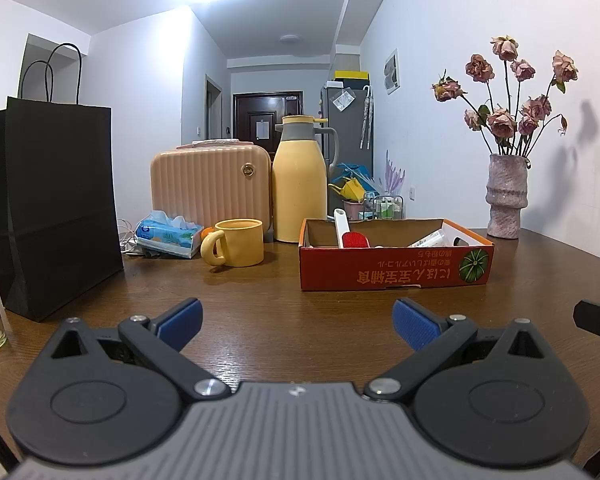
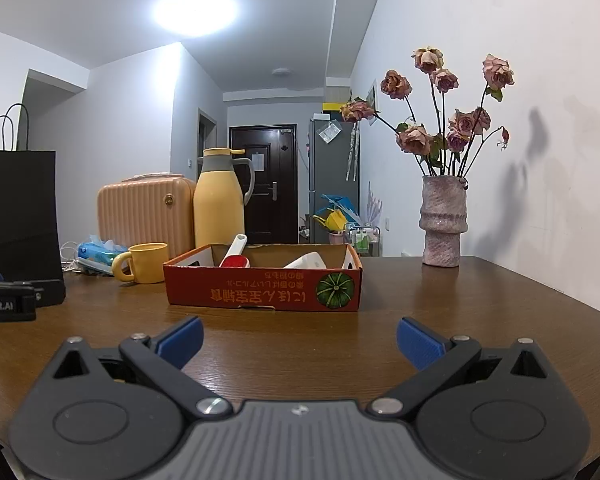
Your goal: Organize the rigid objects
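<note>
— Left wrist view shows the left gripper low over the wooden table, its blue pads spread wide apart and nothing between them. What do you see on the other side?

— The right gripper is the same: jaws wide open, holding nothing, near the front edge of the table. Straight ahead of it stands the red cardboard box, in the middle of the table.

— Some things already lie in the box: a white-handled brush with a red head at the left and a white tube at the right. Left of the box, apart from it, stands the yellow mug, just in front of the tall yellow thermos.

— I think the mug is the likely next thing. It looks ceramic, so stiff, somewhat heavy, and it may slip on the glaze. I would close on the rim wall or the handle, not on the round body.

— The brush and tube look light and hard, easy to pinch at the middle. The vase with dried roses, far right, seems fragile; better to keep away from it.
</note>
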Demonstrator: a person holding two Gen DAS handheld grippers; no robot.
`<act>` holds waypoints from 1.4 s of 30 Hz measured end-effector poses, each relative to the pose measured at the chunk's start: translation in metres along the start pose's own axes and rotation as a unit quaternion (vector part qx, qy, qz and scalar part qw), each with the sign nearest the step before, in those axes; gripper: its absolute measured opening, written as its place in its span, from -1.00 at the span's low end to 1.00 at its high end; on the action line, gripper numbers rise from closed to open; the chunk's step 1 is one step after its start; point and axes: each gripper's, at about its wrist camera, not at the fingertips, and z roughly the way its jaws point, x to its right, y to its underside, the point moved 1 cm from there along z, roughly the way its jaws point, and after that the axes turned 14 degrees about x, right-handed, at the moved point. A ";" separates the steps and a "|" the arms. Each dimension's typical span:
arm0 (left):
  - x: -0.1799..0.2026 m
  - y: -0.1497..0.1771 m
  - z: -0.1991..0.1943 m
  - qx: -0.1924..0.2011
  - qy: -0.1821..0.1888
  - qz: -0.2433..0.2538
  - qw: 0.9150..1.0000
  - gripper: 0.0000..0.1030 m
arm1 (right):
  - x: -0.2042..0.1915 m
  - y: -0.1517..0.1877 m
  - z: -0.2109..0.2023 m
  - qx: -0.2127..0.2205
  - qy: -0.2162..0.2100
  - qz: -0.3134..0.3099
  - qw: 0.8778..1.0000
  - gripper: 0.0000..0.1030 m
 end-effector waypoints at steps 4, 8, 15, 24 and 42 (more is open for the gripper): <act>0.000 0.000 0.000 0.000 0.000 0.000 1.000 1.00 | 0.001 0.000 0.001 -0.001 0.000 0.001 1.000 1.00; 0.000 0.000 0.000 -0.001 0.000 0.000 1.000 1.00 | 0.000 0.001 0.002 -0.002 -0.001 0.001 1.000 1.00; 0.000 0.000 0.000 -0.001 0.000 -0.001 1.000 1.00 | -0.001 0.002 0.003 -0.003 -0.002 0.001 1.000 1.00; 0.000 0.001 0.001 -0.001 0.000 0.000 1.000 1.00 | -0.002 0.004 0.004 -0.005 -0.003 0.002 1.000 1.00; -0.002 0.004 0.002 -0.003 0.002 -0.002 1.000 1.00 | -0.004 0.007 0.005 -0.007 -0.006 0.004 1.000 1.00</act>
